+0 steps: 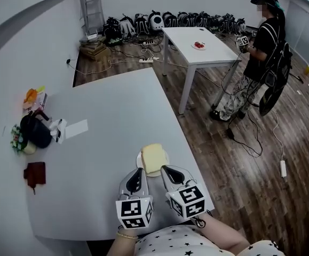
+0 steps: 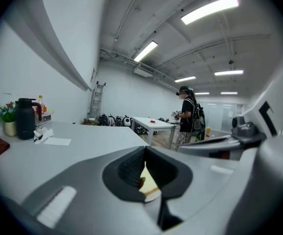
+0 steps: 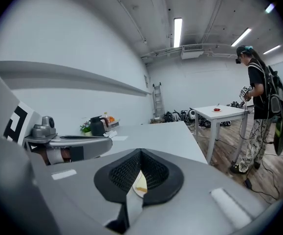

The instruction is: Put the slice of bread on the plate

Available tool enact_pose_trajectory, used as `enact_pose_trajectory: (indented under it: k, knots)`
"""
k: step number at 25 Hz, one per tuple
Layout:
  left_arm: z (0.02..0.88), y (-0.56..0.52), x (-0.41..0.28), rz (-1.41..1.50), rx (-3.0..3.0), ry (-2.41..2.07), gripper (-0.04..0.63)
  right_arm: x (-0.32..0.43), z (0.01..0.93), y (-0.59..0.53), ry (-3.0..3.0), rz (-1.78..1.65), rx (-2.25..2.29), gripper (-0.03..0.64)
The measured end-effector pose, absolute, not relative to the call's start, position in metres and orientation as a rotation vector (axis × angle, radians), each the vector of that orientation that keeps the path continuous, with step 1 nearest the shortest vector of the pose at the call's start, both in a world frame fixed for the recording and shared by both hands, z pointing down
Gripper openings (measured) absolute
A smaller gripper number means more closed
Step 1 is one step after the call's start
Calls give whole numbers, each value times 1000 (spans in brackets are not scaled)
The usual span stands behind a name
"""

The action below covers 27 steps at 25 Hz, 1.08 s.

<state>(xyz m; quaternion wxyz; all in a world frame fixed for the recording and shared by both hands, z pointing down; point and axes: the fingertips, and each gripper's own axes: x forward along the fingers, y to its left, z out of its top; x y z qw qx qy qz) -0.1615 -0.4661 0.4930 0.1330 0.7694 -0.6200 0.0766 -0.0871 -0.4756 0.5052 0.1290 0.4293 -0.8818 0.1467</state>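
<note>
A pale yellow slice of bread [image 1: 153, 157] lies on a small white plate [image 1: 140, 158] near the front right corner of the grey table [image 1: 106, 111]. My left gripper [image 1: 137, 174] and right gripper [image 1: 168, 170] hover side by side just on my side of the plate, both pointing at it. Both have their jaws shut with nothing held. Through the notch between the left gripper's pads a strip of the bread [image 2: 149, 182] shows. The right gripper view gives the same narrow glimpse of the bread [image 3: 140, 183].
At the table's left stand a black jug [image 1: 37, 133], a small flower pot [image 1: 18, 140], a sheet of paper [image 1: 76, 128] and a dark red cloth [image 1: 35, 173]. The table's right edge drops to wood floor. Beyond it are a white table [image 1: 207, 52] and a standing person [image 1: 261, 52].
</note>
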Motion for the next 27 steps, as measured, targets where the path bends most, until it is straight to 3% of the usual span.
enact_pose_trajectory:
  k: [27]
  knots:
    - [472,-454,-157,186,2262,-1841,8,-86,485,-461,-2612,366,1254,-2]
